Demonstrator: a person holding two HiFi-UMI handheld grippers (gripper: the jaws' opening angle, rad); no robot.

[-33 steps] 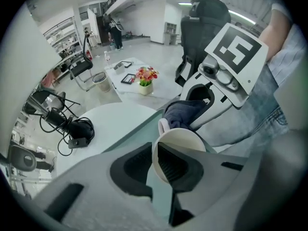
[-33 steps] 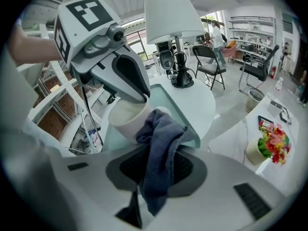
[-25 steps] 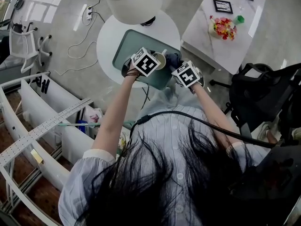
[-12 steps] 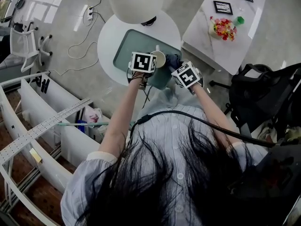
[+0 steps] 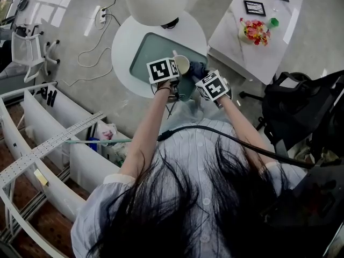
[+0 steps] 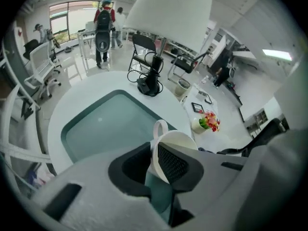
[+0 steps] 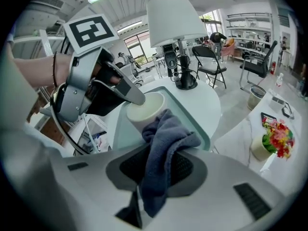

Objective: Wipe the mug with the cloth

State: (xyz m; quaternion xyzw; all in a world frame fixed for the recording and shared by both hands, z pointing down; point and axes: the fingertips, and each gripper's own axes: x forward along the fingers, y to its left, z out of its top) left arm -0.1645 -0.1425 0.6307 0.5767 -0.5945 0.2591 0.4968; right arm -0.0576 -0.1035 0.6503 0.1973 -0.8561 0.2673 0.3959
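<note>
Round white tabletop (image 5: 121, 44) with green mat (image 5: 144, 51); mug (image 7: 144, 109) over mat, mouth up, wall clamped in left gripper (image 6: 156, 163); cloth (image 7: 163, 150) pinched in right gripper (image 7: 161, 171), bunched end against mug's side, mug just ahead of that gripper.

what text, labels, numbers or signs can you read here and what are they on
No readable words or numbers.
Left marker cube, right marker cube: square patterns only, no letters.
Framed picture on the side table: too small to read.
No print showing on the mug or the cloth.
</note>
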